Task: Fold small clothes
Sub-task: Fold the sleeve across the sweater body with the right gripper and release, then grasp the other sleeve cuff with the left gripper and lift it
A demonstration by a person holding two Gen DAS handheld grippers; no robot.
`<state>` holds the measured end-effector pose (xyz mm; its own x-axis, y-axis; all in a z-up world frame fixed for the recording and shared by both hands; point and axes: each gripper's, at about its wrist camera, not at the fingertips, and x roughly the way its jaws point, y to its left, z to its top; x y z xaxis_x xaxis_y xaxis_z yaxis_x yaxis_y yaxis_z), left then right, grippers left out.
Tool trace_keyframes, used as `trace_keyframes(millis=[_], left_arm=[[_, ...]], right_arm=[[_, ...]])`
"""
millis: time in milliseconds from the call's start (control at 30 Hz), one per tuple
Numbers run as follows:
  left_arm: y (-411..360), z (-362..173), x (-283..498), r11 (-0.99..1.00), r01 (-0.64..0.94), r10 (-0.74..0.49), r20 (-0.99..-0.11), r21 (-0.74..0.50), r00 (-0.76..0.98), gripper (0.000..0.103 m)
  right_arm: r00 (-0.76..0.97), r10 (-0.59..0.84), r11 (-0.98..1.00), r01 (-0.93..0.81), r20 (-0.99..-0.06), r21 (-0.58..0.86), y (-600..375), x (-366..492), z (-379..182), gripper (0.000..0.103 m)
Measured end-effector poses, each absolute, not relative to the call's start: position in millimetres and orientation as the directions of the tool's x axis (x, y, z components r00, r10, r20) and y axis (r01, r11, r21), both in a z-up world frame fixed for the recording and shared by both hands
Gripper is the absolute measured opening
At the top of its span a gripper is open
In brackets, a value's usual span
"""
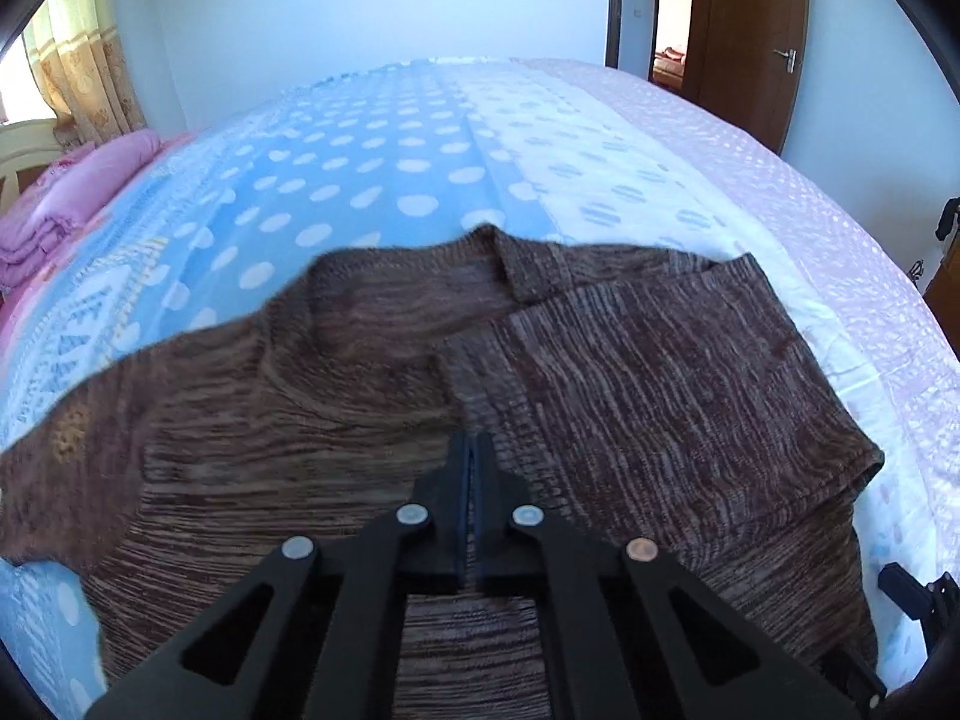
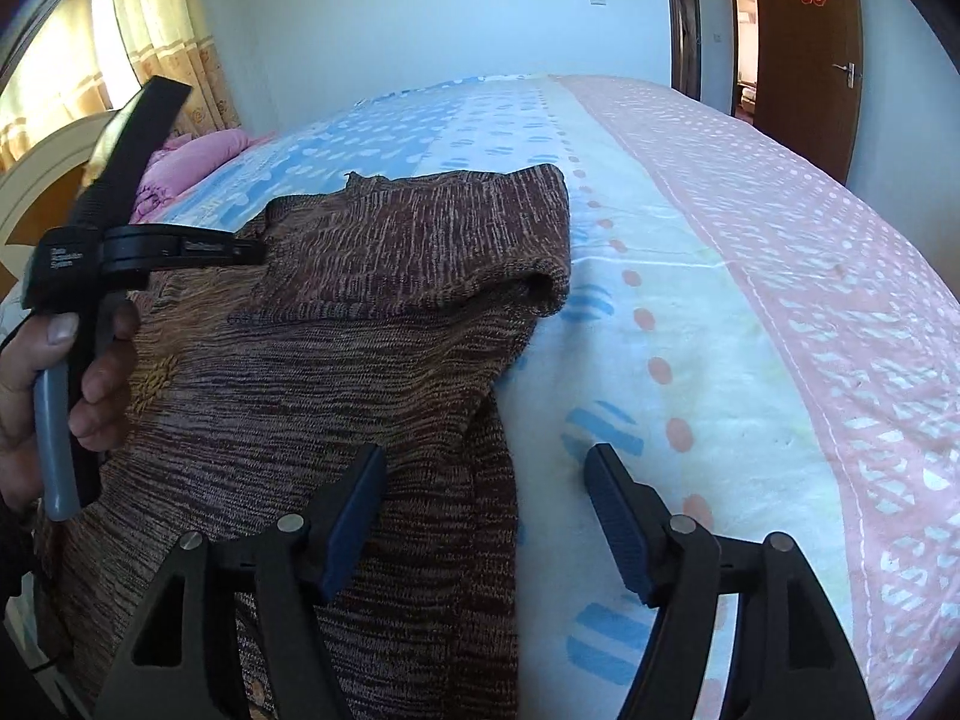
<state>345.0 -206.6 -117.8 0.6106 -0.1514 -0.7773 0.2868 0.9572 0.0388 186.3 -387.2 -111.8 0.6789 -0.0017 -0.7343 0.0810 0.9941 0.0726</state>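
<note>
A brown knit sweater [image 1: 360, 396] lies on the bed, its right sleeve folded across the chest [image 1: 660, 372]. My left gripper [image 1: 473, 450] is shut, its tips low over the sweater's middle at the folded sleeve's edge; whether it pinches cloth is hidden. In the right wrist view the sweater [image 2: 360, 360] fills the left half, with the sleeve cuff [image 2: 540, 282] folded over. My right gripper [image 2: 486, 480] is open and empty, straddling the sweater's right edge. The left gripper [image 2: 246, 252] shows there too, held by a hand.
The bed sheet [image 1: 372, 180] is blue with white dots, white and pink toward the right [image 2: 780, 300]. A pink folded quilt [image 1: 66, 204] lies at the far left. A brown door [image 1: 756, 30] stands open at the back right. Curtains [image 2: 162, 30] hang at the left.
</note>
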Motion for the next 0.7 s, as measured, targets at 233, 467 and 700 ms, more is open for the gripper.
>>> trace_keyframes(millis=[233,467,700], left_arm=[[-176,-110,357,0.968,0.247,-0.186,-0.783,-0.043,0.593,0.022],[-200,-130,363,0.959,0.269,-0.227,-0.802,-0.086,0.553,0.065],[-218,-131,357,0.946,0.321,-0.228,-0.792,-0.043,0.566,0.006]], right_arm=[[0.677,-0.029,0.996,0.081,-0.735,0.035,-379,187,-113,0.074],[0.676,-0.028,0.996,0.078,-0.737,0.033,-379,186,-114,0.074],[0.675,-0.033,0.997,0.075,-0.737,0.024,-377,186,-113,0.075]])
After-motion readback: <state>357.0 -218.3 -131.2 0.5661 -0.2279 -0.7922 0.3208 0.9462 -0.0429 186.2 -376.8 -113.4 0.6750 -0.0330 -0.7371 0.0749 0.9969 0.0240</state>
